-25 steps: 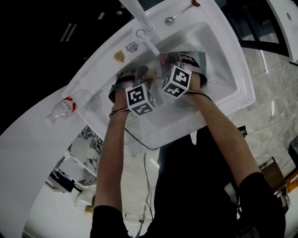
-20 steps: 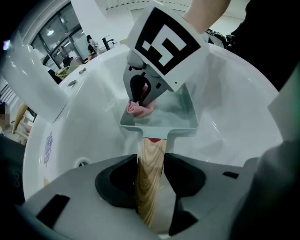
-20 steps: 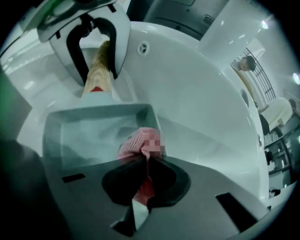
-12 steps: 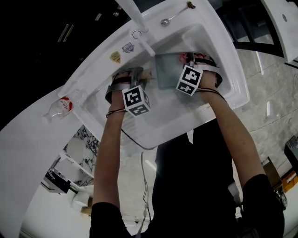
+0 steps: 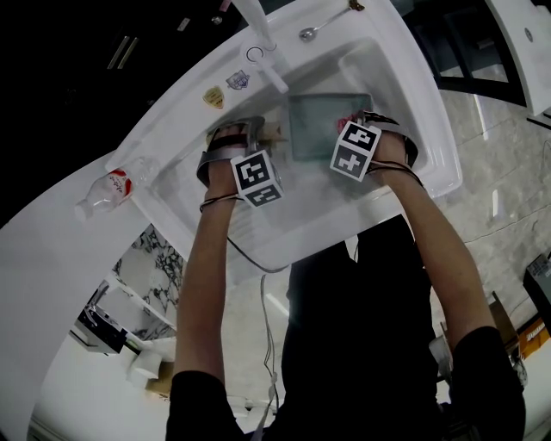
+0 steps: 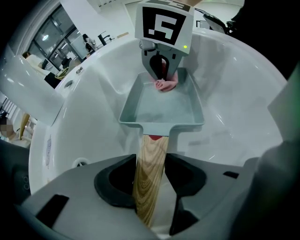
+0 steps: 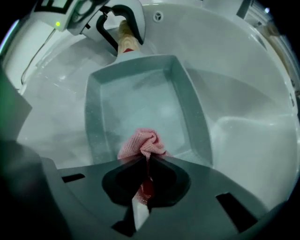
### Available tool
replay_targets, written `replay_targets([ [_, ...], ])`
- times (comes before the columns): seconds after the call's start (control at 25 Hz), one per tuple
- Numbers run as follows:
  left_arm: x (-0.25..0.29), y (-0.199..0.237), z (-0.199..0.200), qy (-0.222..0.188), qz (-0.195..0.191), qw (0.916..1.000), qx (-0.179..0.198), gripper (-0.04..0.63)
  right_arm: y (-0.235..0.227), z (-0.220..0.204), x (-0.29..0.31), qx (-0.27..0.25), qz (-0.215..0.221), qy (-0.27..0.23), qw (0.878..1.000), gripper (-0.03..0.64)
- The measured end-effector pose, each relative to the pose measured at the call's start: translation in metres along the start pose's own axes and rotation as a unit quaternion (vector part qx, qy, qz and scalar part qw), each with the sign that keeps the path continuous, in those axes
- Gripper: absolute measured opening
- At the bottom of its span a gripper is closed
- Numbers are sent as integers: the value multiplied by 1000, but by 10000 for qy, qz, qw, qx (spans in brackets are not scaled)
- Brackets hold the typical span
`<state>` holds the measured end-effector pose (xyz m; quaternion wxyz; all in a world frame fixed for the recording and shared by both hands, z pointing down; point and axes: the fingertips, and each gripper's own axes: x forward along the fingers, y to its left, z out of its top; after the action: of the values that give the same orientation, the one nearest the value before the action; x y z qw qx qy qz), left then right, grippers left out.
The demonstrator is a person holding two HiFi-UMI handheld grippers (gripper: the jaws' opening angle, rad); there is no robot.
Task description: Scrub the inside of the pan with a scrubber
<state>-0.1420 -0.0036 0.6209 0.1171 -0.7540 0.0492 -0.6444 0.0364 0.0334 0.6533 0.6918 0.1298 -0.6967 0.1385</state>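
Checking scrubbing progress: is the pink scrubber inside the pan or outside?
Inside: the right gripper holds the scrubber within the pan, at the end opposite the handle.

White sink (image 5: 437, 129) in white counter (image 5: 43, 293), grey marble floor (image 5: 508, 224)

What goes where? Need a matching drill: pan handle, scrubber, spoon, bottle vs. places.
1 wooden pan handle
2 pink scrubber
3 spoon
4 bottle

A on the counter beside the sink
B between the fingers of the right gripper
C on the sink rim by the faucet
D between the fingers of the left gripper

Pairs: 1-D, 2-B, 3-C, 4-A
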Motion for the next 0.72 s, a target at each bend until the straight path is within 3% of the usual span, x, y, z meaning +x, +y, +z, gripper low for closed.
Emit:
replay_targets([
  [0.16,-2,3,1,29,19,10000,16,199,33,-4,0,224,1017,43,9945,34],
  [0.28,-2,2,1,4,38,10000,67,199,46,-2,-2,334,1516,-10,9879,34],
  [0.56,0,2,-1,114,13,9999,95,201,57,7,-5,63,1873,-221,9820,34],
  [0.72,1,2,-1,125,52,9999,58,204,61,33,-10,195,2038,-876,9749,34],
])
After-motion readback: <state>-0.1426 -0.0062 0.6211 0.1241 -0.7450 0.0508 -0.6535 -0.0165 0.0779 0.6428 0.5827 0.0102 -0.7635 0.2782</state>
